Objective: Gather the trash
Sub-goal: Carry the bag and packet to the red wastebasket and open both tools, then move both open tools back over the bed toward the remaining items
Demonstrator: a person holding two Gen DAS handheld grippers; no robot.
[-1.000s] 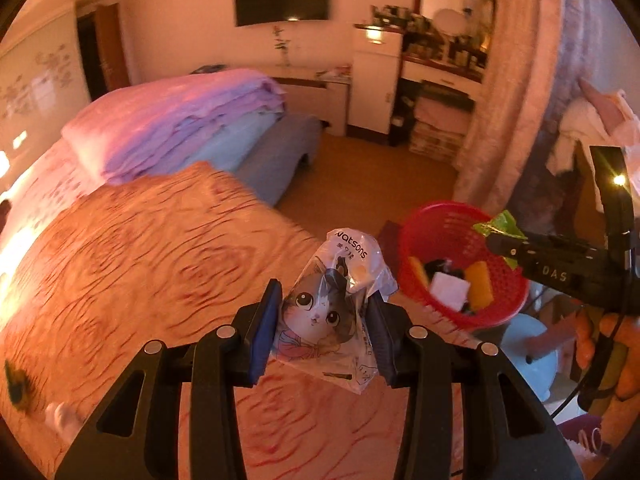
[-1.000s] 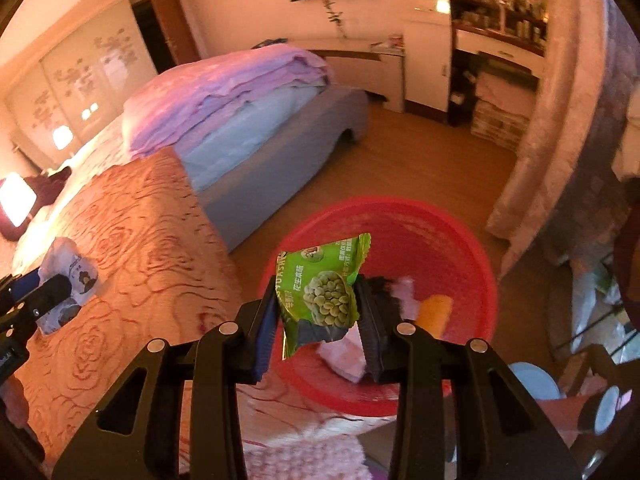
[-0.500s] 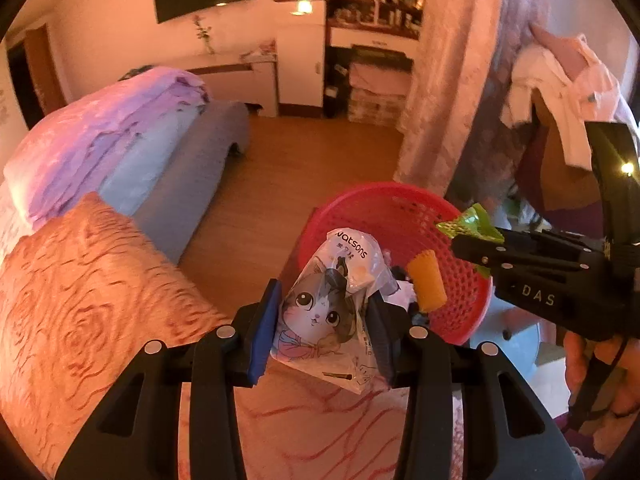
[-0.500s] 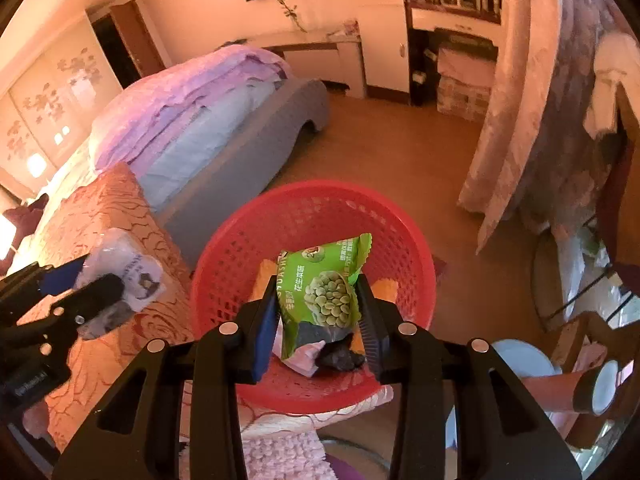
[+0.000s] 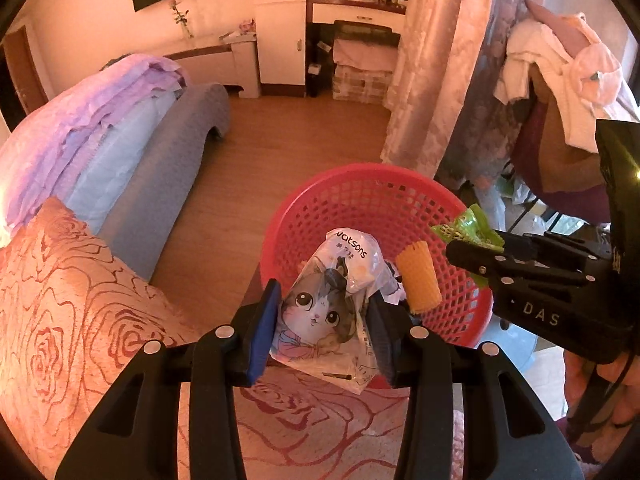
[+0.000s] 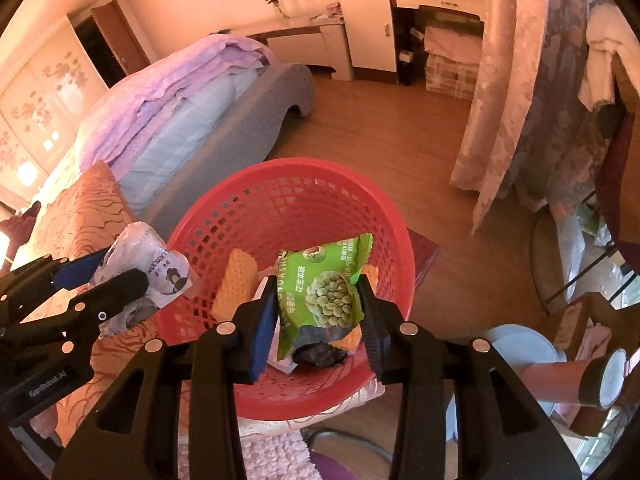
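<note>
Both packets (image 5: 332, 304) (image 6: 324, 292) moved over red basket (image 5: 372, 184).

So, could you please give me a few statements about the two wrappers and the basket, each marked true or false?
1. The left claw holds a clear plastic cat-print wrapper. True.
2. The right claw holds a blue foil wrapper. False: it holds a green pea-snack packet.
3. The round red plastic mesh basket is empty. False: orange ridged pieces and other scraps already lie in it.
4. The green packet hangs over the basket's opening. True.
5. The basket stands on the rose-patterned bedspread. False: it stands beside the bed's edge.
</note>
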